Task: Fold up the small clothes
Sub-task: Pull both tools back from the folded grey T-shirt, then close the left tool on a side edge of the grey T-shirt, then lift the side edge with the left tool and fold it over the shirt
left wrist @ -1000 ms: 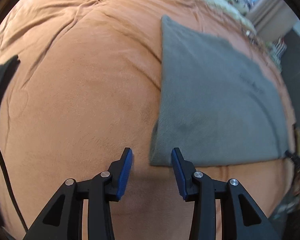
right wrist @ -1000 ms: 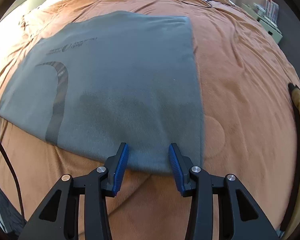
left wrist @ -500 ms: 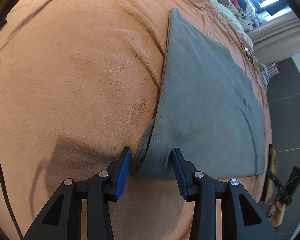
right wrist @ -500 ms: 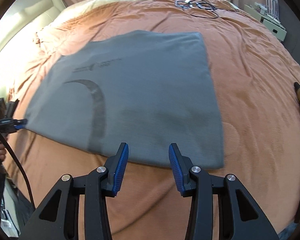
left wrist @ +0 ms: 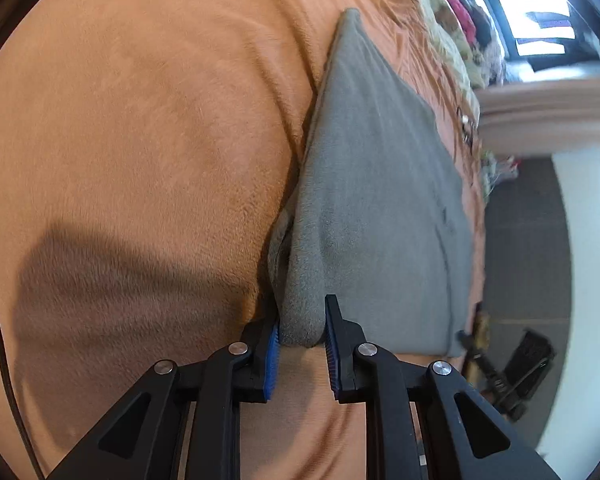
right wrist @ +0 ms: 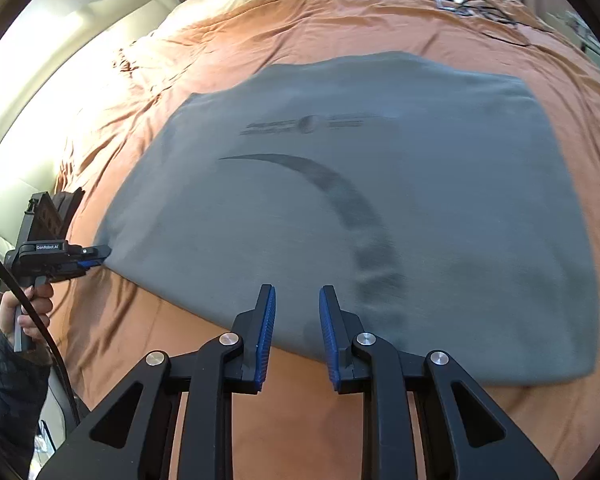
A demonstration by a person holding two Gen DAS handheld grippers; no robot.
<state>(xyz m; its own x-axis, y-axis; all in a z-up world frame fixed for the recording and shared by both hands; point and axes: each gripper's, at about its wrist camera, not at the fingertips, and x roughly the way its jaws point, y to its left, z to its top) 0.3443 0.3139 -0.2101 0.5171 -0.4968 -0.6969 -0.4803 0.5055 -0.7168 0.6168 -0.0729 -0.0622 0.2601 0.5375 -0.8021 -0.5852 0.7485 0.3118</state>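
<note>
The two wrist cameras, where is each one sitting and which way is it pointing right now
Left wrist: on the left gripper, looking down along its fingers, which pinch a bunched corner of the grey cloth on the orange blanket; only its own fingers show.
Right wrist: on the right gripper, looking down across the cloth's near edge; the jaws are narrow, grip unclear. At far left the left gripper and the hand holding it show.
Shared: the same grey cloth, the orange blanket, and the left gripper.
</note>
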